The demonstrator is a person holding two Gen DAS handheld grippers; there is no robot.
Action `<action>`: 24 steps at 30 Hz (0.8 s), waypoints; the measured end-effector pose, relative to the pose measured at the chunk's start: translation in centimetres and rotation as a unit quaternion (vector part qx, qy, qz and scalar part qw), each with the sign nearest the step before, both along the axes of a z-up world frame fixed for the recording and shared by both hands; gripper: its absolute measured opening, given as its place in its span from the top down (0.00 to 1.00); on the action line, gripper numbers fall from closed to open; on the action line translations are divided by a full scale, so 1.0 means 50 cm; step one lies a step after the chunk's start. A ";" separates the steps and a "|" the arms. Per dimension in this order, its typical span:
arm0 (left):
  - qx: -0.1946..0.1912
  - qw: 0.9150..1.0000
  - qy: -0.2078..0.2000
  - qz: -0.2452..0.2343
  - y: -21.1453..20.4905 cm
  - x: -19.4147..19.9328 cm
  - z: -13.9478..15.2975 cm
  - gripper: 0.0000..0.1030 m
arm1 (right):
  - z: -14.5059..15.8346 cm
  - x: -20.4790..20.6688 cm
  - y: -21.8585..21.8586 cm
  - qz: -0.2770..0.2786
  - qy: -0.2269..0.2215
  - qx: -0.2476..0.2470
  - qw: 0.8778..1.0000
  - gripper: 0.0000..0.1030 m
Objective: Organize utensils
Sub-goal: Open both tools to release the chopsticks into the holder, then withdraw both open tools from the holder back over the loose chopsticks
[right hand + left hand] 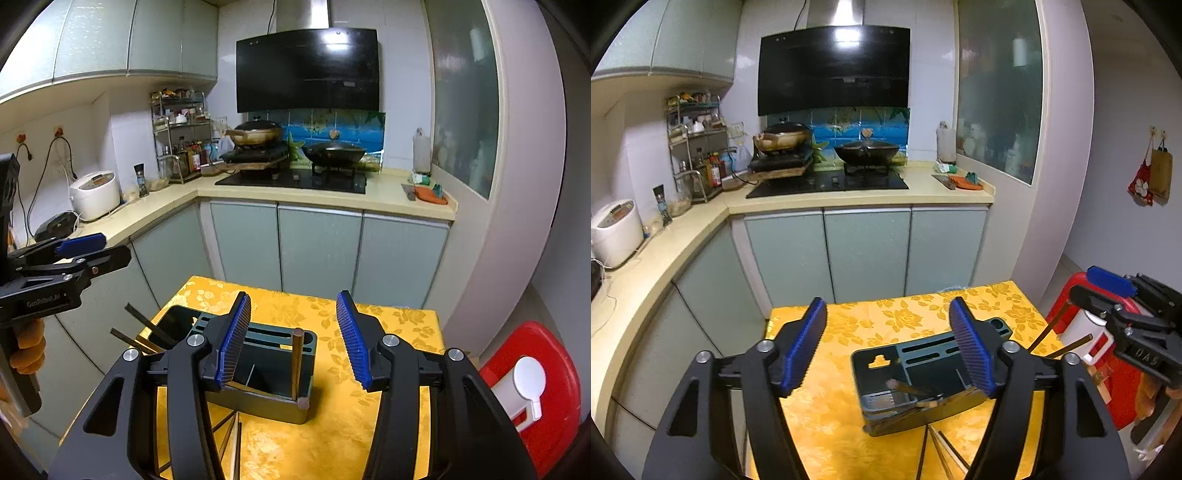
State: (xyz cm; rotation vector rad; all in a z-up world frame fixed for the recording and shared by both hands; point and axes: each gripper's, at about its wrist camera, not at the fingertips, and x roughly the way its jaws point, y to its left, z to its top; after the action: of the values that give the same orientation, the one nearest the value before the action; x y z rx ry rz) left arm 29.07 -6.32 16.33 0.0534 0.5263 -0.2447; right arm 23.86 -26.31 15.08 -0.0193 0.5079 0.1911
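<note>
A dark teal utensil holder (923, 373) (266, 369) stands on the yellow flowered tablecloth (905, 314) (369, 424). A brown chopstick (297, 363) stands upright in its right compartment, and more chopsticks (912, 391) lie slanted in the near one. Two dark stick ends (1060, 334) (142, 326) slant up beside the holder, their lower parts hidden behind fingers. My left gripper (888, 347) (110, 249) hangs open above the holder, nothing between its blue pads. My right gripper (295, 339) (1082, 286) is open too, over the upright chopstick without touching it.
Loose chopsticks (942, 454) (231, 435) lie on the cloth in front of the holder. A red stool (535, 387) with a white part stands to the table's right. Behind are grey cabinets, a counter (388, 199) with hob and wok, and a rice cooker (96, 194).
</note>
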 end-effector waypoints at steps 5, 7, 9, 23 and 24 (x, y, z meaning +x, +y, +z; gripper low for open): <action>-0.005 1.000 -0.007 0.007 0.024 -0.035 -0.005 0.29 | 0.005 -0.036 -0.015 -0.001 -0.011 0.005 1.000 0.53; -0.002 1.000 -0.011 0.010 0.035 -0.053 -0.014 0.29 | 0.003 -0.054 -0.019 -0.002 -0.016 0.008 1.000 0.53; -0.003 1.000 -0.013 0.011 0.045 -0.065 -0.020 0.29 | 0.000 -0.080 -0.023 -0.003 -0.026 0.007 1.000 0.53; -0.010 0.999 0.000 0.030 0.103 -0.186 -0.129 0.29 | -0.074 -0.210 -0.023 -0.014 -0.052 -0.006 0.999 0.53; -0.010 0.999 0.002 0.032 0.105 -0.195 -0.142 0.29 | -0.085 -0.219 -0.022 -0.015 -0.052 -0.009 0.998 0.53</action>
State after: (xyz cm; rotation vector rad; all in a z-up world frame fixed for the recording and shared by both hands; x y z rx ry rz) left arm 19.34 -1.07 9.25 0.0167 0.5291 -0.1867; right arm 12.92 -27.41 10.83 -0.0381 0.4049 0.1551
